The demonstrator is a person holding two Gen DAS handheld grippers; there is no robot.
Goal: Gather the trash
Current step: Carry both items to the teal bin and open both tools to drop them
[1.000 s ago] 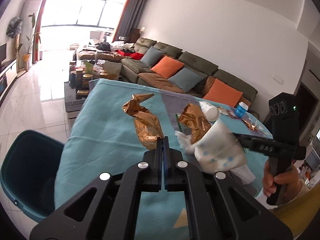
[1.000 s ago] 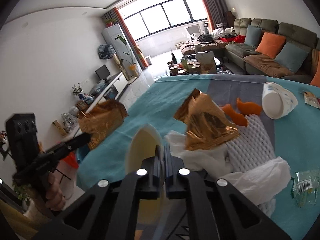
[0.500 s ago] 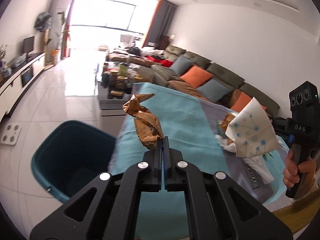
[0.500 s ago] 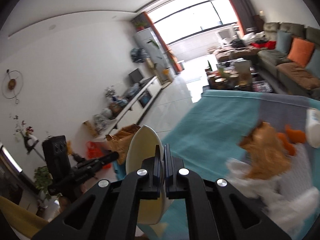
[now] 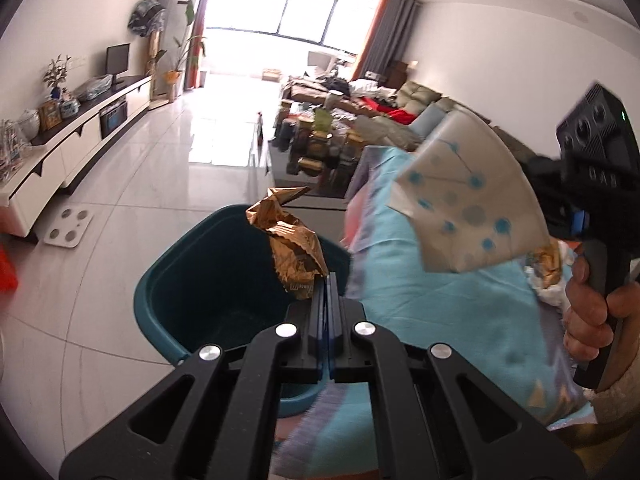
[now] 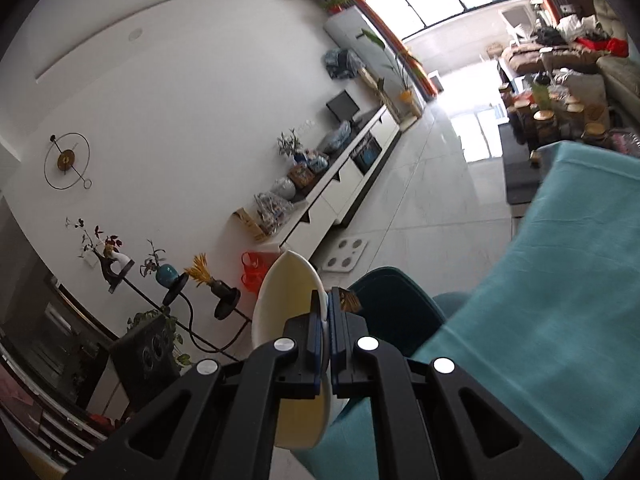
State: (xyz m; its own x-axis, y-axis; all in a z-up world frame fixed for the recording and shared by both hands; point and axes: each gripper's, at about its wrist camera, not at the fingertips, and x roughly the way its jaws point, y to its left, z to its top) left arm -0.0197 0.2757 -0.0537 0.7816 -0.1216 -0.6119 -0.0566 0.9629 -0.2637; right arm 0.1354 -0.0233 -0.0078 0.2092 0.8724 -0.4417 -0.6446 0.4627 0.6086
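My left gripper [image 5: 326, 280] is shut on a crumpled gold foil wrapper [image 5: 290, 240] and holds it over the dark teal trash bin [image 5: 180, 292] that stands on the floor beside the table. My right gripper [image 6: 327, 300] is shut on the rim of a flattened white paper cup [image 6: 286, 320], held above the floor near the bin [image 6: 400, 312]. In the left wrist view the cup [image 5: 468, 204], white with blue dots, hangs over the table edge, right of the wrapper. A tip of the gold wrapper [image 6: 347, 299] shows past my right fingers.
The table has a teal cloth [image 5: 432, 304] with more wrappers and tissue [image 5: 548, 268] at the right. A white scale [image 5: 68, 228] lies on the tiled floor. A TV cabinet [image 6: 340, 196] lines the left wall; a cluttered coffee table [image 5: 316, 140] and sofa stand beyond.
Both grippers swung left from over the table toward the bin, carrying the wrapper and the cup. The wrapper now hangs over the bin's opening.
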